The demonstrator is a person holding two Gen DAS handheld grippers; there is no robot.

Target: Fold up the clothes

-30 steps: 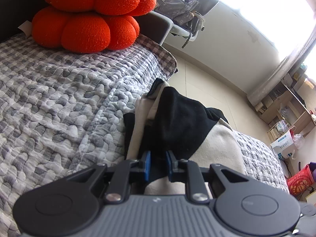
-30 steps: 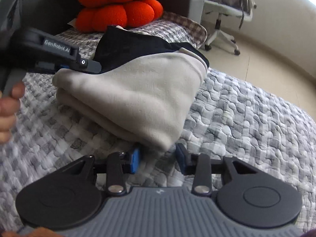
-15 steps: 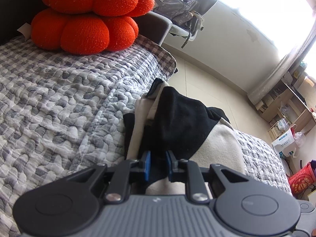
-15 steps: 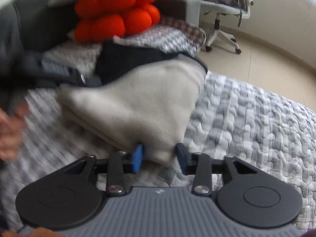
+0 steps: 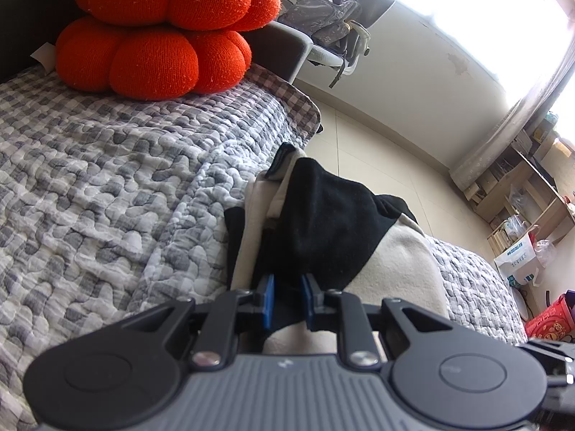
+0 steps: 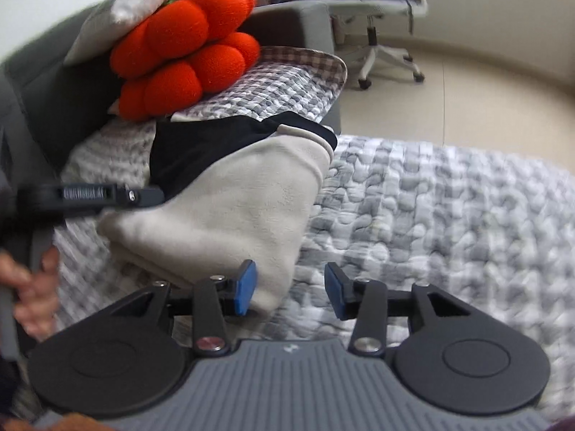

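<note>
Folded cream-and-black garment (image 6: 230, 208) lay on quilted bed (image 6: 449, 215), ahead-left of right gripper (image 6: 289, 291); jaws apart, empty, corner beside left pad. Left gripper (image 5: 287, 298) pinched black edge, nearer

- The folded garment (image 6: 230, 208) is a thick cream fleece bundle with a black section (image 5: 323, 222) on top at its far end.
- It lies on the grey quilted bedcover, near the bed's right edge.
- Its layered folds stack at the near left side, rounded fold to the right.
</note>
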